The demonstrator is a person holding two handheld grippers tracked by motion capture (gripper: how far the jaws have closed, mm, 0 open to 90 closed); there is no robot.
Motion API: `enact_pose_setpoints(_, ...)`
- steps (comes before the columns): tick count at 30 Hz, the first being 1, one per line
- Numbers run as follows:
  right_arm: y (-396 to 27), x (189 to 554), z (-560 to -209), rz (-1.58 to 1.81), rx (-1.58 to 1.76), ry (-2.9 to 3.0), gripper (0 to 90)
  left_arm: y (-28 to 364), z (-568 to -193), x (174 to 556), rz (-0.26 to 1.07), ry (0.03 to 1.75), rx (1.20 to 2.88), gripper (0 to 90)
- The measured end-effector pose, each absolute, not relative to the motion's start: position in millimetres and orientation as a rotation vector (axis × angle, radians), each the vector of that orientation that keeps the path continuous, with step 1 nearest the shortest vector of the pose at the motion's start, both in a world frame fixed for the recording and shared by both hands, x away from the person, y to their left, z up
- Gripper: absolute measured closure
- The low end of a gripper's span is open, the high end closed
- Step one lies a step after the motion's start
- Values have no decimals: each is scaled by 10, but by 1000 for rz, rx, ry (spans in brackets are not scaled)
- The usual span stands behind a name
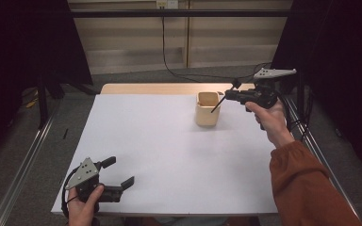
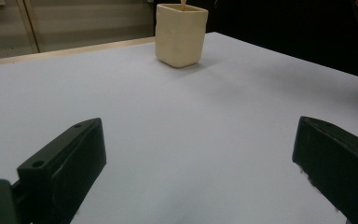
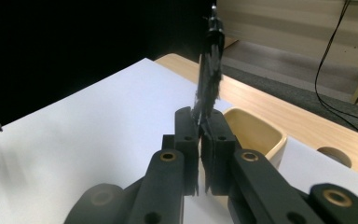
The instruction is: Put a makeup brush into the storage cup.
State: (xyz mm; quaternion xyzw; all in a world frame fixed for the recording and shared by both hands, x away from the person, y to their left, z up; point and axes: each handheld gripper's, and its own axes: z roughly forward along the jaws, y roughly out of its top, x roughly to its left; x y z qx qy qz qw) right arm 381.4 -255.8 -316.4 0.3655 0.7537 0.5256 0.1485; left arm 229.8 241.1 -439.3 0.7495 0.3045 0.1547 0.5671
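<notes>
Resting at the near edge of the tabletop (image 1: 169,155), well short of the cream cup (image 1: 208,109), the left hand-held gripper (image 1: 117,175) has its jaws spread, empty. Beyond, just right of the cup, the right hand-held gripper (image 1: 226,96), held level, pinches a thin black stick (image 1: 217,105) slanting over the cup's rim.

A thin black stick-like tool (image 1: 218,104) slants over the open top of a cream square plastic cup (image 1: 207,114) standing upright on the worktop.

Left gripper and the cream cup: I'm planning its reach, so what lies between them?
Nothing: bare white table runs from the open left gripper to the cream cup, as its own view shows.
</notes>
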Motion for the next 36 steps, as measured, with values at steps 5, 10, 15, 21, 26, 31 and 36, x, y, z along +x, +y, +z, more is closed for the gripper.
enact_pose_setpoints(5,-2536,3913,-3065,1491,1051,2155,852,2407,-4394,2298,363,716,1764,27)
enact_pose_setpoints(10,-2486,4035,-3036,1457,1068,2159,852,2412,-4393,2297,370,713,1757,27)
enact_pose_setpoints(15,-2444,4147,-3042,1407,1113,2170,852,2433,-4392,2303,380,713,1751,27)
enact_pose_setpoints(21,-2421,4207,-3056,1390,1125,2176,852,2436,-4392,2307,383,718,1748,27)
enact_pose_setpoints(26,-2429,4281,-3110,1351,1152,2190,852,2443,-4399,2322,380,716,1755,27)
enact_pose_setpoints(31,-2403,4328,-3166,1336,1160,2206,852,2454,-4399,2326,381,719,1754,27)
enact_pose_setpoints(36,-2370,4351,-3208,1325,1164,2217,852,2449,-4397,2327,379,709,1759,28)
